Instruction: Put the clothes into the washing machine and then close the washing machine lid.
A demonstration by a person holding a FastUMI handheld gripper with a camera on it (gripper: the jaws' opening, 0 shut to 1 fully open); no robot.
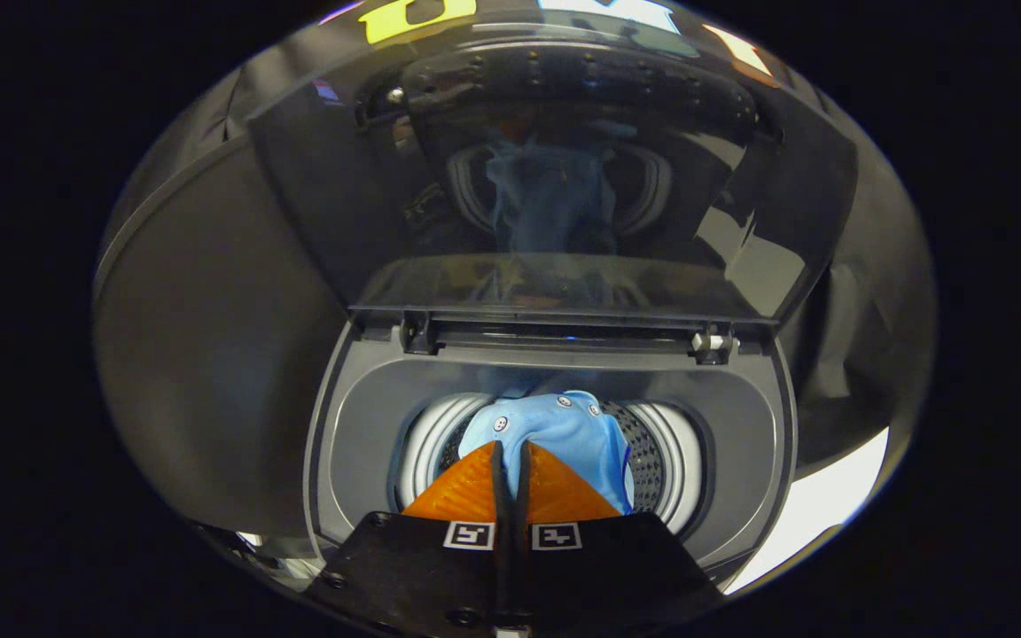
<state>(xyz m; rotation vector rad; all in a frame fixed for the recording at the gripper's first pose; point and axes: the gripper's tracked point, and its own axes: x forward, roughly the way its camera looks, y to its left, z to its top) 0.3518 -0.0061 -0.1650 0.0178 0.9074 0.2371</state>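
You've got the gripper (510, 452) pinched on the blue shirt (564, 430) over the drum (670, 461) (lid (555, 177) up at the far side); let go too early and it may drape the rim.

The handheld two-finger gripper (510, 456) is pointing down and forward, its two wedge-shaped fingers (468, 492) lying side by side with only a thin slit showing between them. Their tips are meeting almost edge to edge. Whether anything is being pinched between the tips cannot be told.
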